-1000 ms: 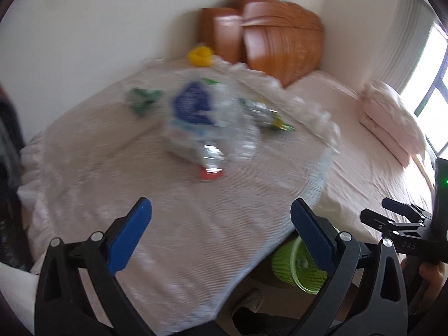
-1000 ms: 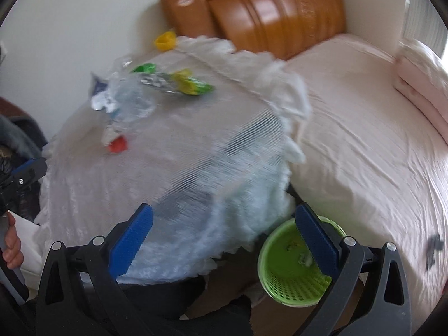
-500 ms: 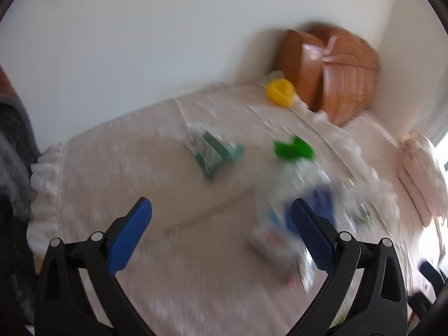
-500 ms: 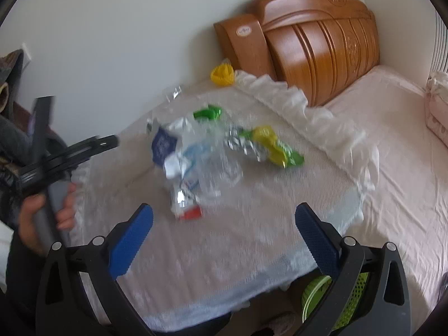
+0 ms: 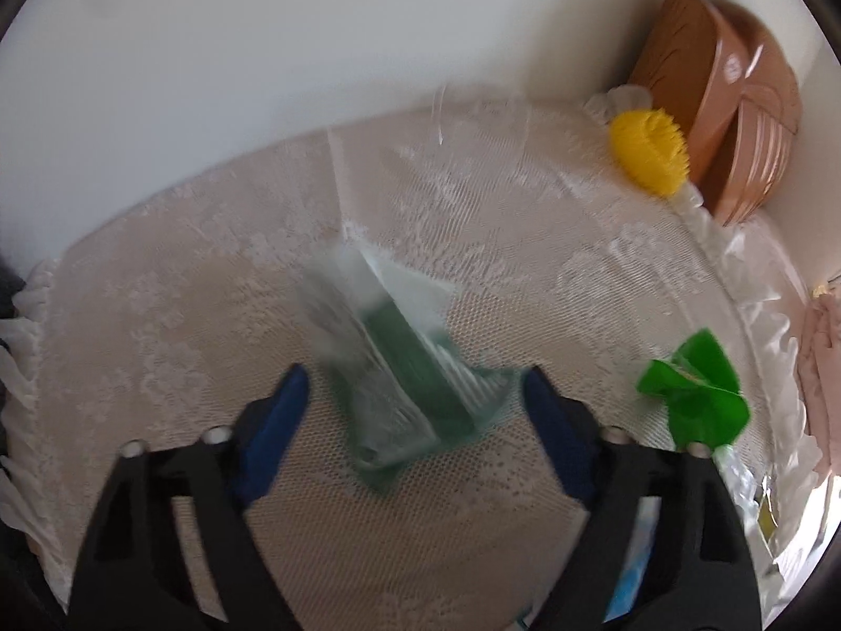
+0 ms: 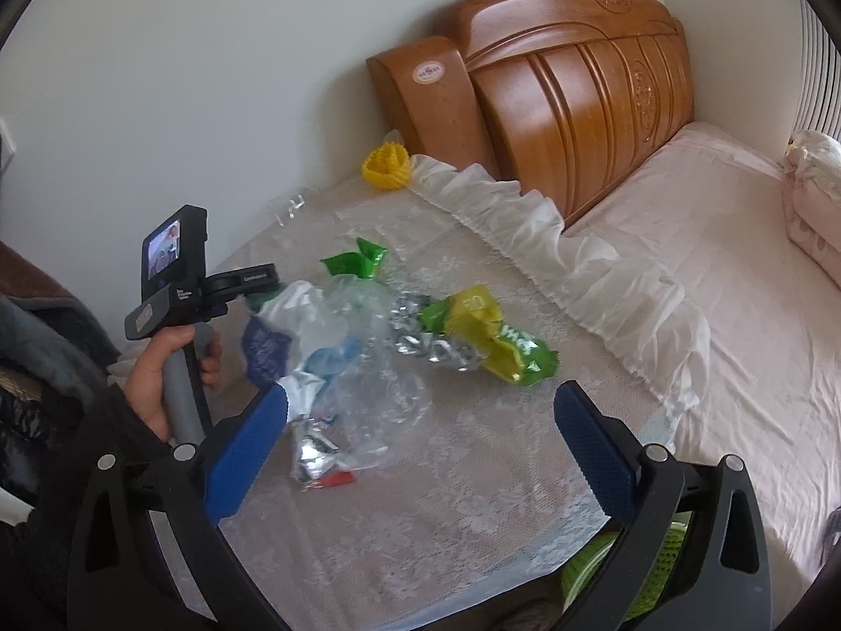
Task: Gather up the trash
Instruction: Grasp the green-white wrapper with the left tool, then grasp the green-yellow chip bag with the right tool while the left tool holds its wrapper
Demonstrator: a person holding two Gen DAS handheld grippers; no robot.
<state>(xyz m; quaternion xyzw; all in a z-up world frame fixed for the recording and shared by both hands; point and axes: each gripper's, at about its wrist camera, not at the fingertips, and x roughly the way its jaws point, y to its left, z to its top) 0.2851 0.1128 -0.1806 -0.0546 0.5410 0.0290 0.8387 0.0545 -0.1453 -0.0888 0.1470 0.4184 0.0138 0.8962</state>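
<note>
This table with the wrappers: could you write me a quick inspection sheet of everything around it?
Surface: lace cloth over the table.
Job's things: green-and-clear wrapper, small green wrapper, crumpled bag pile, yellow-green foil packet, green basket below the edge.
Clutter: yellow ridged ring.
Grippers: left gripper has been closing, fingers astride the wrapper, not pressing; right gripper open, empty.
Cables: nothing seen.
Surroundings: bed, wooden headboard.
</note>
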